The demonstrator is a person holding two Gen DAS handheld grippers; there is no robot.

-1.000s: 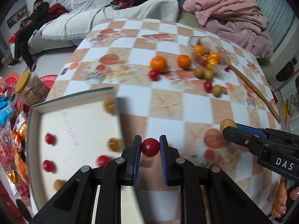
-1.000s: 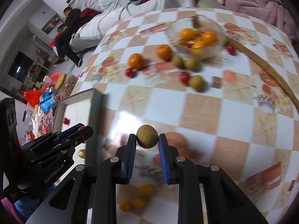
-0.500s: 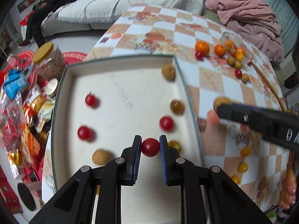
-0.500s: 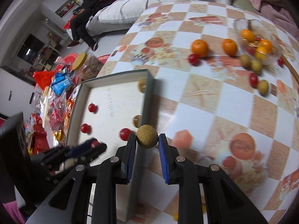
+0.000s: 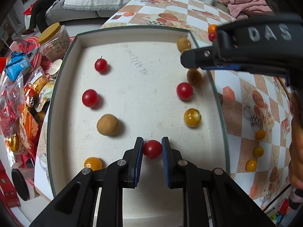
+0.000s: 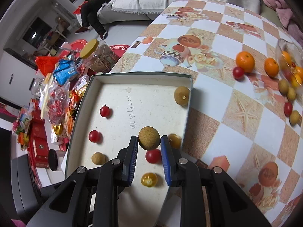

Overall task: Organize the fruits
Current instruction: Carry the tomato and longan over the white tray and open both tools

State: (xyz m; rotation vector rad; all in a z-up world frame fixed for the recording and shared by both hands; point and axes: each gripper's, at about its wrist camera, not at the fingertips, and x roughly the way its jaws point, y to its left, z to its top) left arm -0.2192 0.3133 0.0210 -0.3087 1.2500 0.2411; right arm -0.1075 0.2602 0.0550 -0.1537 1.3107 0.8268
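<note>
Both grippers have moved from the checkered table (image 6: 236, 124) to above the white tray (image 5: 62, 87), the left gripper (image 5: 152, 149) gripping a cherry tomato (image 5: 152, 149) near its near edge, the right gripper (image 6: 149, 141) gripping a brown longan (image 6: 149, 137) by its right edge, so release should come next.

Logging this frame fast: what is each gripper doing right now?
Left gripper: shut on a red cherry tomato, over the tray.
Right gripper: shut on a round brown fruit, also over the tray.
</note>
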